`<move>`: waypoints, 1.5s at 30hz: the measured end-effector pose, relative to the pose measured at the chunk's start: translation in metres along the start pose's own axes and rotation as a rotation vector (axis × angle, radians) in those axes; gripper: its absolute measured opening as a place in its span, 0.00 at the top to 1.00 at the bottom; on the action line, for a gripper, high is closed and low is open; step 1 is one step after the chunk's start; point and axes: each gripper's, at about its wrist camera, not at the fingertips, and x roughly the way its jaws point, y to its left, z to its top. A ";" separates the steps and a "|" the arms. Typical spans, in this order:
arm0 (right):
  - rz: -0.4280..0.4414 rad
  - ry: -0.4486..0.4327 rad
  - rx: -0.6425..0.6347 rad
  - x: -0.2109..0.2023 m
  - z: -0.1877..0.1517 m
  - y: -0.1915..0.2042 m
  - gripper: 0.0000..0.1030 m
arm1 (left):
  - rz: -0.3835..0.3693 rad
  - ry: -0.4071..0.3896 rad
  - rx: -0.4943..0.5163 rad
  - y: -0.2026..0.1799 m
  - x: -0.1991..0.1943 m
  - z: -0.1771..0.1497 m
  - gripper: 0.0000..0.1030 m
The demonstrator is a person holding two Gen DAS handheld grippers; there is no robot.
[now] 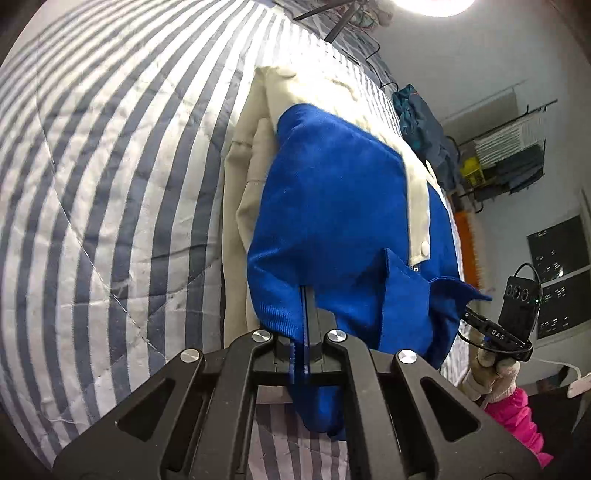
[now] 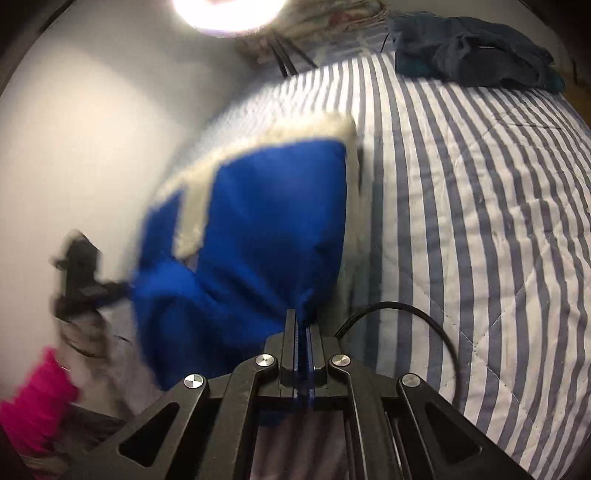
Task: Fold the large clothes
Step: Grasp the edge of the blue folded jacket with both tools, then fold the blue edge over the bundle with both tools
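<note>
A large blue and cream garment point(image 1: 332, 206) lies on the striped bedspread point(image 1: 110, 166), its near end lifted. My left gripper point(image 1: 307, 295) is shut on a blue edge of it. My right gripper point(image 2: 301, 317) is shut on another blue edge point(image 2: 258, 229); this view is motion-blurred. In the left wrist view the right gripper point(image 1: 476, 317) pinches the garment's far blue corner. In the right wrist view the left gripper point(image 2: 110, 288) shows blurred at the left, holding the blue fabric.
A dark blue and teal pile of clothes point(image 2: 472, 48) lies at the far side of the bed point(image 2: 480, 221). A black cable point(image 2: 424, 317) loops by my right gripper. A wall rack point(image 1: 506, 155) and a bright ceiling lamp point(image 1: 432, 5) show beyond the bed.
</note>
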 end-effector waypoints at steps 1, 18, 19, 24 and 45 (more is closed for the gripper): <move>-0.008 0.000 -0.009 0.001 0.000 0.002 0.99 | 0.011 -0.007 0.019 -0.004 -0.004 -0.001 1.00; 0.090 -0.045 -0.409 -0.039 -0.012 0.111 0.78 | 0.163 -0.152 0.091 -0.051 -0.065 -0.019 0.89; 0.091 -0.041 -0.409 -0.029 -0.006 0.114 0.78 | 0.187 -0.153 0.081 -0.045 -0.067 -0.021 0.89; -0.035 -0.021 -0.336 0.016 0.024 0.096 0.78 | 0.250 -0.262 0.107 -0.053 -0.093 -0.025 0.89; -0.093 -0.029 -0.247 0.048 0.105 0.068 0.74 | 0.284 -0.114 0.239 -0.039 0.039 0.067 0.93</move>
